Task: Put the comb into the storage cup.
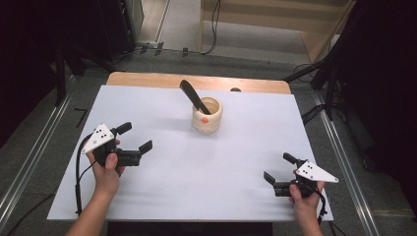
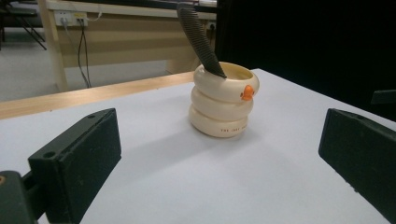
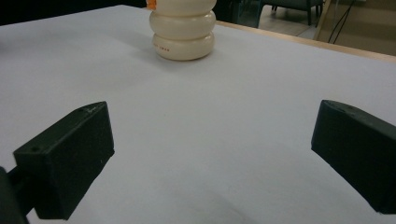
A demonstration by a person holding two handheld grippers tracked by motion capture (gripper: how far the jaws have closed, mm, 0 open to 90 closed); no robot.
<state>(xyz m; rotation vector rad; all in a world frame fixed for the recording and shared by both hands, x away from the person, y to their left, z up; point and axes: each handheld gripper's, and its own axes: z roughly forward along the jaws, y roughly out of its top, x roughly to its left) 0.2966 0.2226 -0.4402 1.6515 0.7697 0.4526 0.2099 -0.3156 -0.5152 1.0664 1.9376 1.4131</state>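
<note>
Left gripper [image 1: 134, 136] sits over the left half of the white sheet [image 1: 196, 167], held in the person's left hand [image 1: 107, 167]; jaws spread wide with nothing between them; grey three-cornered plate on top, cable looping down toward the near edge. Right gripper [image 1: 278, 168] is at the near right corner of the sheet, held in the right hand [image 1: 305, 196]; jaws also spread apart and empty; it points left and away across the sheet.

Cream holder [image 1: 207, 115] stands upright on the far middle of the sheet, well apart from both grippers; body is three stacked rounded rings, with a small orange knob [image 1: 204, 119] on the side facing the person and small dark print low on the bottom ring. Black ridged tool [image 1: 194, 96] stands in the holder, leaning back and to the left over the rim, upper end well above it.

From the left gripper view the holder [image 2: 223, 100] is ahead and roughly centred between the two black jaws, orange knob [image 2: 247, 92] turned to the right, tool [image 2: 198, 37] slanting up to the left. From the right gripper view the holder [image 3: 183, 30] is far off at top, left of centre; its top is cut off by the frame. Sheet covers a wooden table [image 1: 196, 80] whose bare far edge shows behind the holder.
</note>
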